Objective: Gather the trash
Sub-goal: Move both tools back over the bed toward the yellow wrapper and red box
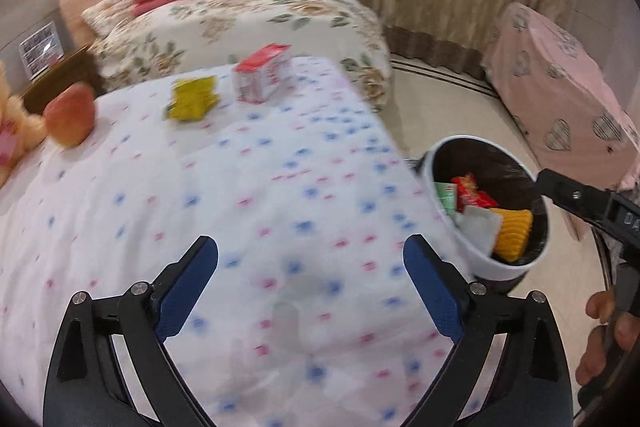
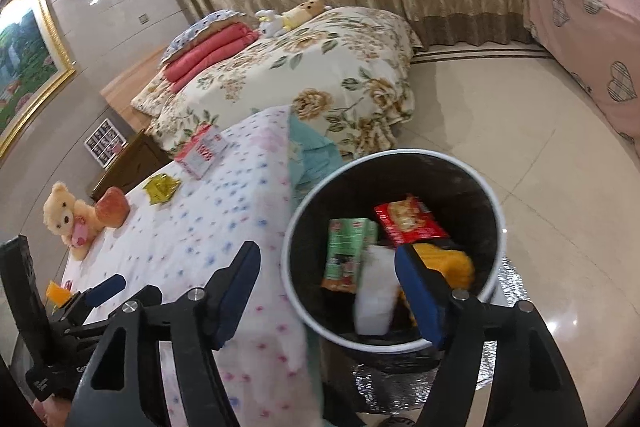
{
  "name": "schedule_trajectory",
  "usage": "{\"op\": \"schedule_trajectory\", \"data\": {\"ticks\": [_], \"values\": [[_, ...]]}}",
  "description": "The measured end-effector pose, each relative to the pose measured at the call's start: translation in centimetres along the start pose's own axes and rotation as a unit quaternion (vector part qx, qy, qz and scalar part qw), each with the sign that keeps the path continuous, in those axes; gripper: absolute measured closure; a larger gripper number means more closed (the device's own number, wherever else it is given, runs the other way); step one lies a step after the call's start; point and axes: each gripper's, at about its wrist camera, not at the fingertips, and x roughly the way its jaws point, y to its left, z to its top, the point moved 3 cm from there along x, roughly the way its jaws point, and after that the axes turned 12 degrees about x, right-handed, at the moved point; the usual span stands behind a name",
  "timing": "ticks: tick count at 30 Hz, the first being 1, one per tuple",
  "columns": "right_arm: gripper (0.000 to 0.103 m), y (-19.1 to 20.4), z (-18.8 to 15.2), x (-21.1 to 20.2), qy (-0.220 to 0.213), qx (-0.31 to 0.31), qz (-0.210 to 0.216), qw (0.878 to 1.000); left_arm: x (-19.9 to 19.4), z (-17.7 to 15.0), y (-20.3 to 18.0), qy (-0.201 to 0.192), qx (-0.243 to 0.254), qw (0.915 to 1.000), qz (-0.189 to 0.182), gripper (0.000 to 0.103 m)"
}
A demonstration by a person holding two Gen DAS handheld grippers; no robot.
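A white trash bin (image 1: 486, 263) with a black liner stands on the floor beside the bed; it holds red, green, yellow and white wrappers. In the right wrist view the bin (image 2: 298, 291) is just below my right gripper (image 2: 326, 261), which is open, and a white piece (image 2: 374, 301) is blurred inside the bin between its fingers. My left gripper (image 1: 310, 259) is open and empty over the white dotted bedspread (image 1: 240, 195). A yellow wrapper (image 1: 192, 99) and a red-and-white packet (image 1: 262, 77) lie at the bed's far end; both also show in the right wrist view, the yellow wrapper (image 2: 161, 188) and the packet (image 2: 202, 149).
An apple (image 1: 70, 115) and a teddy bear (image 2: 70, 217) sit on the bed's left side. A second bed (image 1: 256, 23) with a floral cover and folded red blankets stands behind. A pink-covered piece of furniture (image 1: 560, 87) is at right. Tiled floor (image 2: 540, 163) surrounds the bin.
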Motion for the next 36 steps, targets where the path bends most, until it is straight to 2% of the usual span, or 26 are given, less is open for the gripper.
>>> {"op": "schedule_trajectory", "data": {"ticks": [7,13,18,26,28,36], "values": [[0.026,3.4,-1.1,1.6,0.025,-0.016,0.024,0.999,-1.0,-1.8,3.7,-0.008,-0.010,0.9990,0.042,0.007],[0.022,6.3,-1.6,3.4,0.043,-0.033,0.035,0.998,-0.7,-3.0,7.7,0.005,-0.068,0.9974,0.023,0.007],[0.021,8.4,-1.9,5.7,0.063,-0.039,0.042,0.996,0.1,-3.4,9.8,0.017,-0.080,0.9959,0.037,0.007],[0.021,11.4,-2.0,9.0,0.097,-0.049,0.053,0.993,1.5,-2.4,11.8,0.028,-0.076,0.9952,0.055,0.007],[0.021,11.9,-1.9,9.6,0.102,-0.051,0.053,0.992,2.1,-2.0,12.4,0.032,-0.079,0.9952,0.048,0.007],[0.021,12.9,-0.3,12.1,0.117,-0.042,0.051,0.991,5.0,1.4,14.3,0.025,-0.079,0.9951,0.054,0.007]]}}
